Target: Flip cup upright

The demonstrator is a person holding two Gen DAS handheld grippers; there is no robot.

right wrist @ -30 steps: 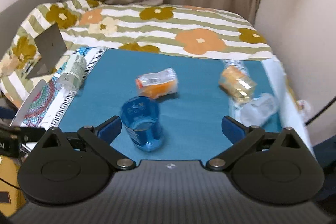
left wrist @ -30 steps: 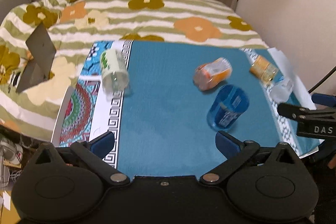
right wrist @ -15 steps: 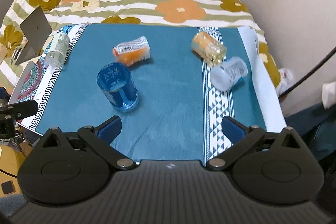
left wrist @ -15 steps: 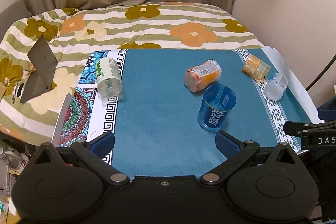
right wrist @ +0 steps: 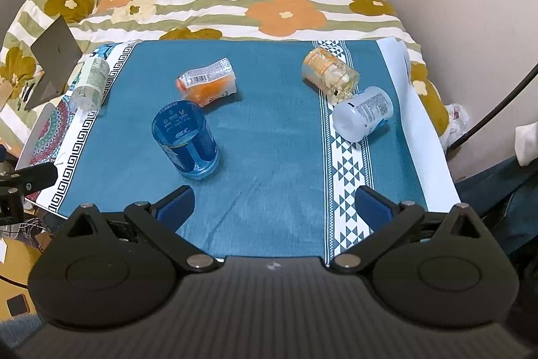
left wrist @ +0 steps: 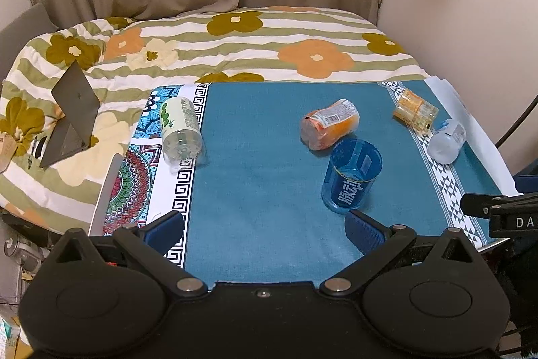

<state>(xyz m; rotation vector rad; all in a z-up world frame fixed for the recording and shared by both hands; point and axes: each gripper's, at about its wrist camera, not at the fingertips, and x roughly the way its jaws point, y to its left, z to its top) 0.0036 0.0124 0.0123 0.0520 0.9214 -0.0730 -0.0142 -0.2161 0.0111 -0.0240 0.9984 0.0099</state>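
Both my left tongs (left wrist: 264,232) and right tongs (right wrist: 274,207) gape wide and empty, the blue cup (right wrist: 185,140) standing just ahead of my right tongs' left finger, probably light, thin, slick plastic best gripped gently mid-wall.

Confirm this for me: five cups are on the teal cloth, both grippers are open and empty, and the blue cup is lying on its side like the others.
Not quite. The blue cup stands upright with its mouth up, as the right wrist view shows; the other four lie on their sides. The rest holds: left gripper and right gripper are open and empty.
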